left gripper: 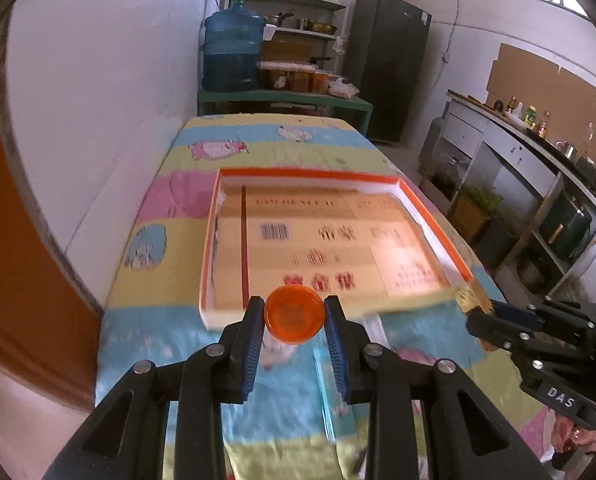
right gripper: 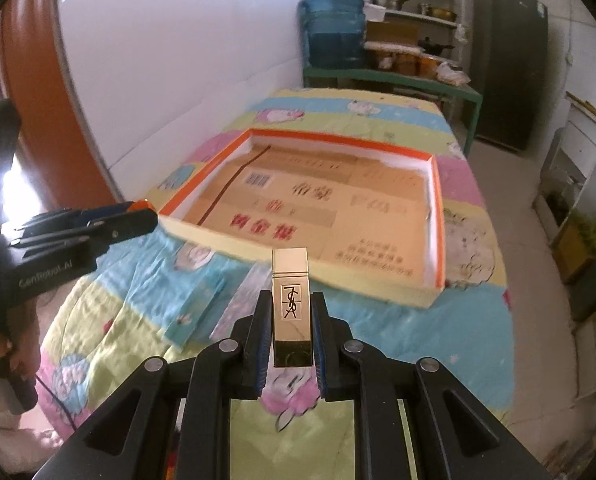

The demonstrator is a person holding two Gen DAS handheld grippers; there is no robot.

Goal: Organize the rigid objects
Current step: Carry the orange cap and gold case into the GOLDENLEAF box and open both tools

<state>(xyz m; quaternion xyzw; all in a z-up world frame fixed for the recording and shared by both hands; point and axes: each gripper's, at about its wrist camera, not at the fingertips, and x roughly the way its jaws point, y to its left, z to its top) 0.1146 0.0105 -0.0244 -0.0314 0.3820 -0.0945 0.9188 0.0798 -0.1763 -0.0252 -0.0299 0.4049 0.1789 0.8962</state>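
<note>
My left gripper [left gripper: 294,318] is shut on a small bottle with an orange cap [left gripper: 294,314], held above the near edge of a shallow orange-rimmed tray [left gripper: 234,174]. The tray is lined with printed cardboard and holds nothing else. My right gripper [right gripper: 290,300] is shut on a gold lipstick tube [right gripper: 290,304], held upright in front of the tray's near edge [right gripper: 330,276]. The right gripper shows at the right of the left wrist view [left gripper: 494,316]. The left gripper shows at the left of the right wrist view [right gripper: 138,216], with the orange cap at its tip.
The tray lies on a table with a colourful cartoon cloth [left gripper: 258,136]. Flat transparent rulers [right gripper: 202,304] lie on the cloth near me. A blue water jug [left gripper: 232,52] and shelves stand behind the table. A white wall runs along the left, a counter at the right.
</note>
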